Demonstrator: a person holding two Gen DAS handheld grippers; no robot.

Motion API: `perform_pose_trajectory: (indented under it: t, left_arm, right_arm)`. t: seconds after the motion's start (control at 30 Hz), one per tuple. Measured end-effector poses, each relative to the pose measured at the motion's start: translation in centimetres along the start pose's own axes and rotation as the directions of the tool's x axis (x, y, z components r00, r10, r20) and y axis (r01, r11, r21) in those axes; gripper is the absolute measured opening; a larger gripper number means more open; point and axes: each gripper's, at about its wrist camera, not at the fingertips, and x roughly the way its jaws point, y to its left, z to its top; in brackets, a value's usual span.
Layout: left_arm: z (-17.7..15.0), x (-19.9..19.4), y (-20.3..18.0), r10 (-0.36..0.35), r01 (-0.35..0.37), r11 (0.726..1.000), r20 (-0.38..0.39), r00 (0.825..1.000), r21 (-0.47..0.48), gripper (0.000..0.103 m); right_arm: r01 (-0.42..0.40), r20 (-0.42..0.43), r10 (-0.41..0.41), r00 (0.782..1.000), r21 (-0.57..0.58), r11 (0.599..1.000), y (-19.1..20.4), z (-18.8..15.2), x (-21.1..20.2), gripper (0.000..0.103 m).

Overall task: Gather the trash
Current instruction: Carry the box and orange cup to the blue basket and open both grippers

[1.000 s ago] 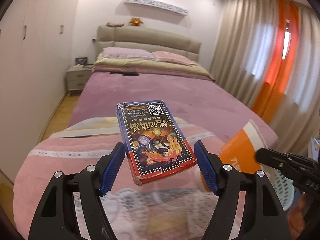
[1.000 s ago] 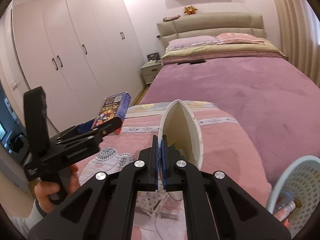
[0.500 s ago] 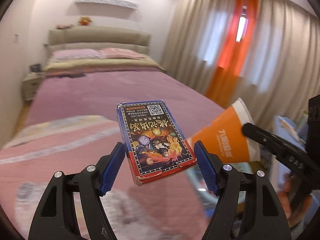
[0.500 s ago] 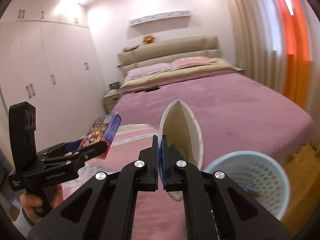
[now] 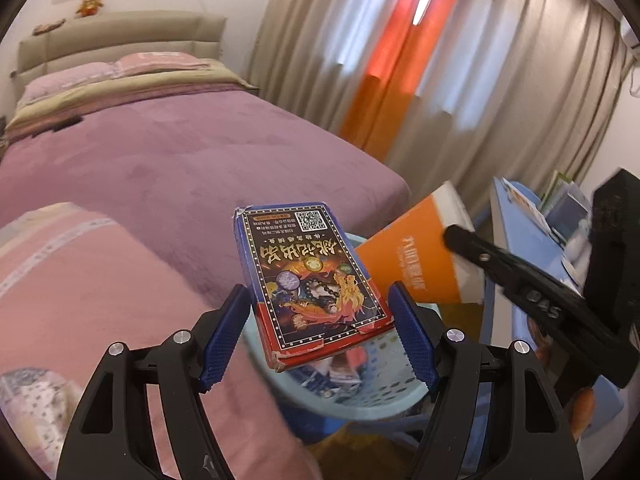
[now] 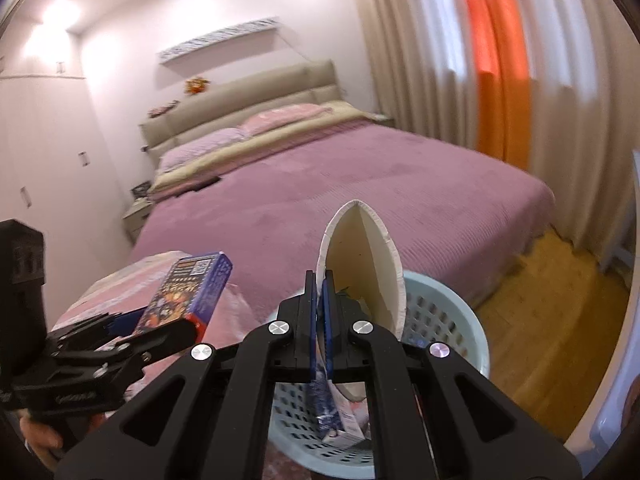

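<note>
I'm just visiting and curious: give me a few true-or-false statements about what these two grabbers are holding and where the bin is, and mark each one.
1. The left gripper holds a printed card box. True.
2. The right gripper stands wide open and empty. False: it is shut on the squashed paper cup.
3. The basket sits on top of the bed. False: it stands on the wooden floor beside the bed's foot.
4. The basket already has rubbish in it. True: some packaging shows inside.
5. The paper cup is green on the outside. False: the left wrist view shows it orange and white.
</note>
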Motion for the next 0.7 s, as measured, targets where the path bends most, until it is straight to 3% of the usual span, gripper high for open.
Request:
perform_pose_trajectory:
  t: [0.1, 0.13, 0.17, 0.27, 0.3, 0.53, 0.7]
  left_arm:
    - [0.1, 1.7, -0.7, 0.013, -0.013, 1.0, -0.007, 1.0, 0.026, 0.074]
    - [0.1, 1.9, -0.8, 0.014, -0.014, 1.0, -0.009, 1.0, 0.026, 0.08]
    - [0.0, 2.1, -0.8, 0.018, -0.018, 1.0, -0.012, 1.0, 0.023, 0.084]
    - [-0.3, 2.4, -0.4, 0.007, -0.007, 1.0, -0.027, 1.0, 0.012, 0.084]
    - [-0.3, 2.3, -0.3, 0.01, -0.01, 1.0, -0.03, 1.0, 0.012, 0.084]
    - [-1.4, -0.7, 0.4, 0.019, -0.019, 1.0, 0.011, 1.0, 0.014, 0.084]
    - [-2.1, -4.6, 1.1, 0.04, -0.041, 0.999, 0.076, 0.996, 0.009, 0.084]
  right_arm:
    - [0.04, -0.052, -0.038, 0.998, 0.027, 0.999, -1.3, 0.0, 2.5, 0.003]
    - [0.049, -0.077, -0.046, 0.996, 0.041, 0.998, -1.8, -0.1, 3.3, 0.005]
    - [0.049, -0.096, -0.044, 0.994, 0.048, 0.998, -2.1, -0.3, 3.9, 0.012]
    - [0.056, -0.107, -0.048, 0.993, 0.068, 0.996, -3.0, -1.1, 3.9, 0.05]
    - [0.06, -0.097, -0.054, 0.994, 0.067, 0.996, -3.1, -1.2, 3.6, 0.053]
    - [0.008, -0.072, -0.003, 0.997, 0.069, 0.998, -2.5, -1.5, 1.5, 0.053]
    - [-0.048, -0.046, 0.049, 0.998, 0.034, 0.998, 0.3, -1.3, 0.2, 0.053]
